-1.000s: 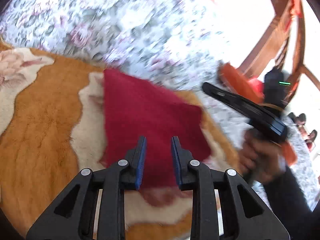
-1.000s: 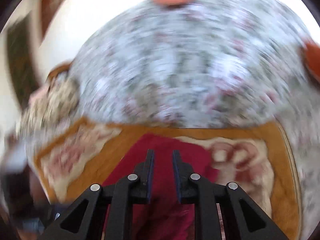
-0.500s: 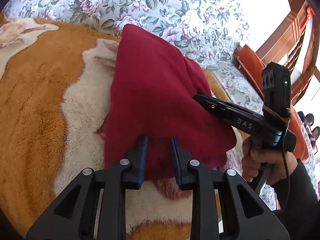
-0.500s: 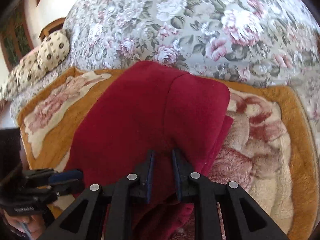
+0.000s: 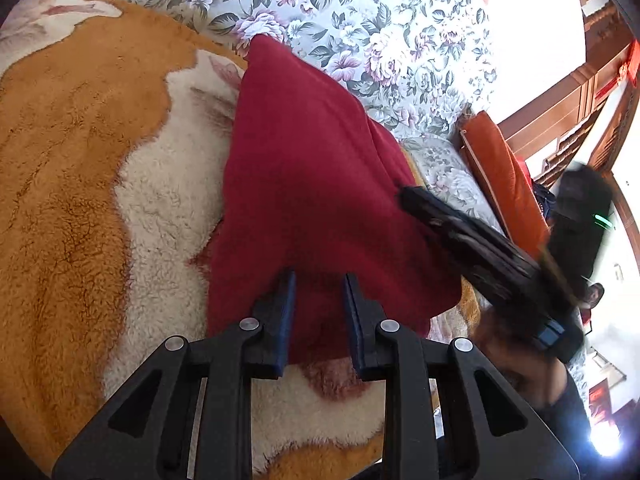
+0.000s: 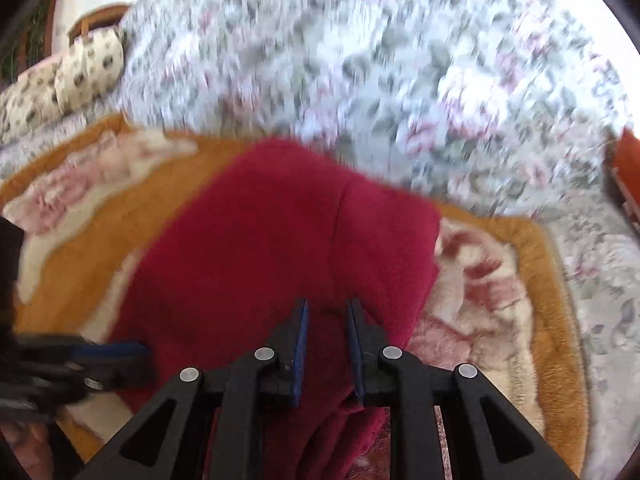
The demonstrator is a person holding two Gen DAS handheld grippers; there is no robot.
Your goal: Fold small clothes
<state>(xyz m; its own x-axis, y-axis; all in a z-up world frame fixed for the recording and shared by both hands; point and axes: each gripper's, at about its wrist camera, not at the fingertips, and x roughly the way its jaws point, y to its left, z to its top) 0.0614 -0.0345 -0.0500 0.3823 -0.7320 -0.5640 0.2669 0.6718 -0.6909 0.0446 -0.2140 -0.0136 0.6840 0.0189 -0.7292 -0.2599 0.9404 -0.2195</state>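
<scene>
A dark red fleece garment (image 5: 312, 200) lies folded on an orange and cream plush blanket (image 5: 80, 200). My left gripper (image 5: 319, 280) is open with a narrow gap, its tips over the garment's near edge. My right gripper (image 6: 326, 306) is open the same way over the garment (image 6: 260, 248) and shows blurred in the left wrist view (image 5: 412, 200) at the garment's right side. The left gripper shows in the right wrist view (image 6: 128, 350) at the garment's left edge. The right wrist view is motion-blurred.
A floral bedspread (image 5: 380, 32) covers the bed beyond the blanket. An orange cushion (image 5: 504, 176) lies at the right. A spotted pillow (image 6: 80, 68) sits at the far left. Wooden furniture (image 5: 580, 92) stands at the right.
The red garment went from flat to folded over. In the last half second the right gripper pulled back to the right off the cloth. The left gripper stayed near the front edge.
</scene>
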